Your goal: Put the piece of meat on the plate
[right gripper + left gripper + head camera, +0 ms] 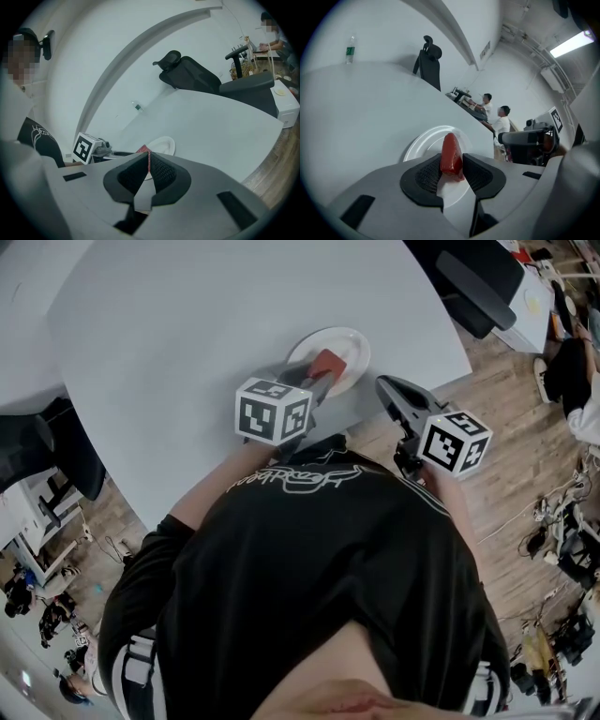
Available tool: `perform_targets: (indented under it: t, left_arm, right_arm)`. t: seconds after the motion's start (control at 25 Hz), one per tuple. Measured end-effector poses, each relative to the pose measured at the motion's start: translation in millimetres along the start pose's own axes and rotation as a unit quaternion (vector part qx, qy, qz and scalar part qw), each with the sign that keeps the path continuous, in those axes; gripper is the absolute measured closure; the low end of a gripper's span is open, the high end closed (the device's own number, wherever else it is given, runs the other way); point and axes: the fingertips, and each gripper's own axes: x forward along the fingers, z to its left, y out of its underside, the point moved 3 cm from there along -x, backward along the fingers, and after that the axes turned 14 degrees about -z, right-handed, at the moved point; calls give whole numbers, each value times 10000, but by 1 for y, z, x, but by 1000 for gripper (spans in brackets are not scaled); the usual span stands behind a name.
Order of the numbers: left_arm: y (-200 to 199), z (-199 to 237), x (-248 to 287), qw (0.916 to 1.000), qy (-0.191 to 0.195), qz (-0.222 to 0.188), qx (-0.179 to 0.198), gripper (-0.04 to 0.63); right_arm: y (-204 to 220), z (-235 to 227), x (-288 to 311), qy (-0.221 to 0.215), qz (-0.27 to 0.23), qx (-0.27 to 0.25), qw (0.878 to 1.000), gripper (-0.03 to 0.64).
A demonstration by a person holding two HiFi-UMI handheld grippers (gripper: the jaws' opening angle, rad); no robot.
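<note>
Release low. Let the left gripper [453, 164] widen squarely over the plate [421, 142], so the meat [451, 151] drops onto the middle and not the 6 o'clock rim. Its jaws are opening, with the meat upright between them and seemingly touching both pads. The right gripper [148, 161], at the plate's 4 o'clock in the head view, is closed and empty.

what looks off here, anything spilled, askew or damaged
Nothing is spilled or damaged. The one odd thing is that the piece of meat stands on end over the plate, between the opening jaws of the left gripper, not lying flat. The right gripper is shut and empty.
</note>
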Motion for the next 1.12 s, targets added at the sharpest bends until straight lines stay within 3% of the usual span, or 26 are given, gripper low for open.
perform_targets:
  t: [0.2, 0.48, 0.68, 1.12]
  left_arm:
    - [1, 1, 1, 9977, -212, 150, 626, 429]
    - [4, 9, -2, 9942, -484, 251, 929, 392]
    - [3, 11, -3, 9952, -550, 174, 796, 373]
    - [-9, -9, -27, 9974, -470, -439, 326, 364]
  right_arm:
    - [1, -1, -1, -18, 10, 5, 10000, 601]
    - [2, 0, 1, -79, 22, 4, 10000, 601]
    - [2, -2, -1, -118, -6, -20, 9999, 601]
    - [4, 6, -7, -389, -24, -207, 9990, 601]
